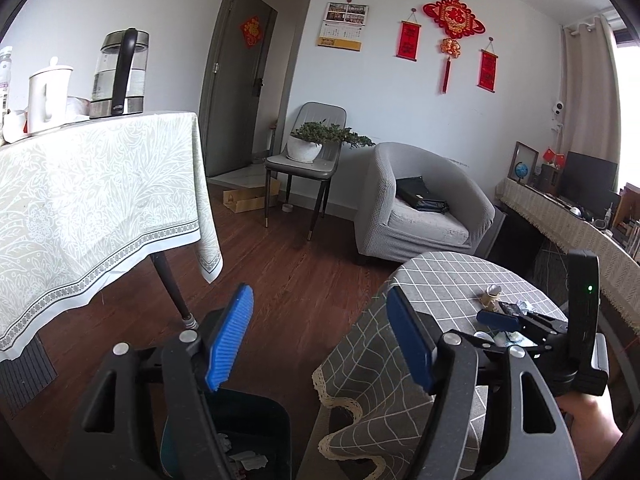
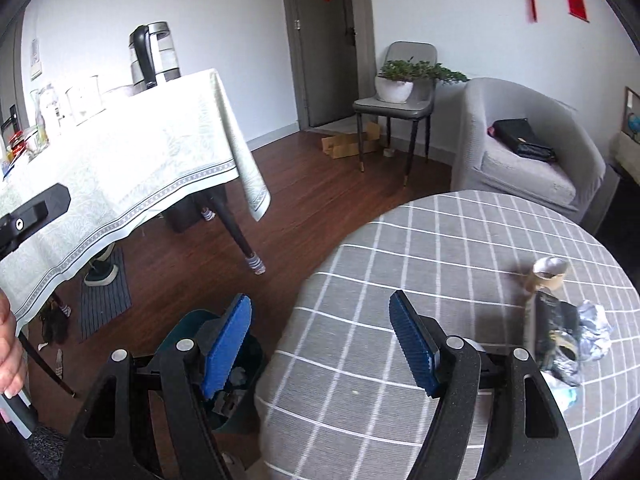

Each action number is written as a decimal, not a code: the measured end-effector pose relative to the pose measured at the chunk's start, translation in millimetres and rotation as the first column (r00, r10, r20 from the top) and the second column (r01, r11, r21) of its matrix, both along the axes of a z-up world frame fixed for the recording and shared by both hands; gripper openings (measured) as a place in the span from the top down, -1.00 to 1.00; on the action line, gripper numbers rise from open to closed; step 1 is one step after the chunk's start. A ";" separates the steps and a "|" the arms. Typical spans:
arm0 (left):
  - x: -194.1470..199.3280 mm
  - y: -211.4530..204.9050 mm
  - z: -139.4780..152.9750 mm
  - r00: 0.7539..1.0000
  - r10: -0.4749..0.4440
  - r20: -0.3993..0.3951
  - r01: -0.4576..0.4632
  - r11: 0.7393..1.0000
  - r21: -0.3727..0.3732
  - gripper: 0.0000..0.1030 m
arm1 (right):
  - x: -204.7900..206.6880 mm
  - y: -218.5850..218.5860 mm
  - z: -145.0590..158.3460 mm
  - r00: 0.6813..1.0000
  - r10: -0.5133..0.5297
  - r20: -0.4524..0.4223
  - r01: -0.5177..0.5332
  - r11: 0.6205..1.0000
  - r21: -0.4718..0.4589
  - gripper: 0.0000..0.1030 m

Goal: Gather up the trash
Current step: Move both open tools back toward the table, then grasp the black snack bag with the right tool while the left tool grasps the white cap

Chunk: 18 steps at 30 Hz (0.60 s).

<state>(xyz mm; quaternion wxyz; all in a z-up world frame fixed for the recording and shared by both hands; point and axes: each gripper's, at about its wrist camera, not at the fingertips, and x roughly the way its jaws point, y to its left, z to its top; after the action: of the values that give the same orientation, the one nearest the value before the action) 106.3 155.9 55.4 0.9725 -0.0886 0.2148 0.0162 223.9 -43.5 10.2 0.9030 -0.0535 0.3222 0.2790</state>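
Note:
My left gripper [image 1: 320, 340] is open with nothing between its blue pads. It hovers above a dark bin [image 1: 276, 408] on the floor that holds crumpled paper. Beside the bin stands a round table under a grey checked cloth [image 1: 440, 280]. My right gripper [image 2: 320, 344] is open and empty too, over the table's left edge, with the bin [image 2: 180, 320] below its left finger. At the table's right lie a cardboard tube [image 2: 548, 272], a black wrapper [image 2: 556, 336] and crumpled silvery paper [image 2: 596, 328]. In the left wrist view the right gripper [image 1: 500, 324] sits by that pile.
A big table with a pale green cloth [image 1: 80, 184] carries a kettle [image 1: 120, 72] and cups. A grey armchair [image 1: 420, 208] and a chair with a potted plant [image 1: 308, 152] stand behind. Flat cardboard [image 1: 248, 200] lies on the wooden floor, shoes and a mat [image 2: 104, 300] under the big table.

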 end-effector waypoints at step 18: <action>59.8 -98.3 -51.4 0.973 -0.170 -0.156 0.183 0.980 0.077 -0.47 | 19.5 -116.1 -7.5 0.960 -0.281 -0.004 0.281 0.959 0.033 -0.53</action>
<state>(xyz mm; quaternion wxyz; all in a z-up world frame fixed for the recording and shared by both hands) 166.1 57.6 4.0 0.9543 -0.0236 0.2929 -0.0541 243.4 -159.6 2.7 0.9343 0.0081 0.3216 0.1533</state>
